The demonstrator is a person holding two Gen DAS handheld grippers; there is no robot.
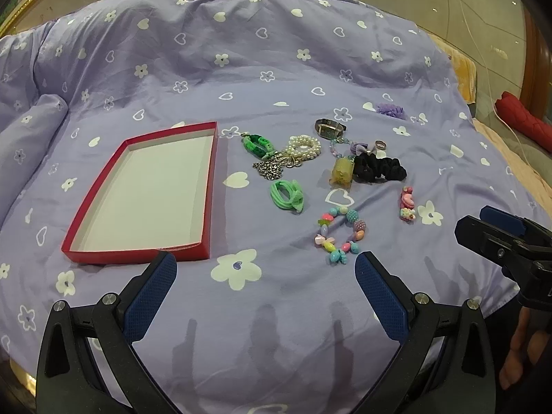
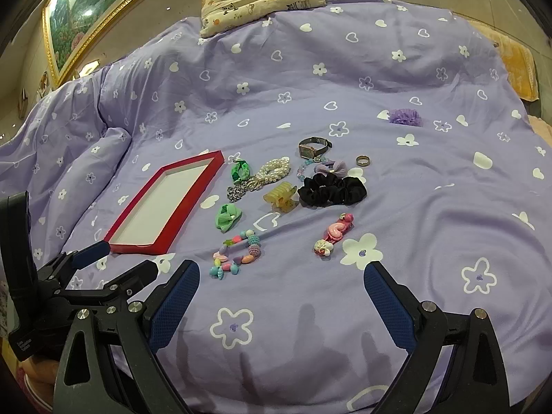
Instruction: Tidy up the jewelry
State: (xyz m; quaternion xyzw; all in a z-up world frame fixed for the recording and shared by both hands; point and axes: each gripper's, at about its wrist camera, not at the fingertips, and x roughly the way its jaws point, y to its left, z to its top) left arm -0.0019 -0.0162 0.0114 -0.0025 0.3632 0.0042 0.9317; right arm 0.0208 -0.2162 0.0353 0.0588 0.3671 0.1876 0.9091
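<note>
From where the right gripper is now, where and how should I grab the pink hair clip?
Pinch the pink hair clip across its narrow width at mid-length, coming straight down. It lies flat on the bedspread, long and slim, clear of neighbours, and the right gripper is open.

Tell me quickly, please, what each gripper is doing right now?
Left gripper: open, holding nothing, above the purple flowered bedspread.
Right gripper: open, holding nothing.

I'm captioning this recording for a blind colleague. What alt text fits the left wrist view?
An open left gripper hovers over a purple floral bedspread, nothing held. Ahead lie an empty red tray at left and scattered jewelry at right: a colorful bead bracelet, pearl bracelet, watch and black scrunchie.
</note>
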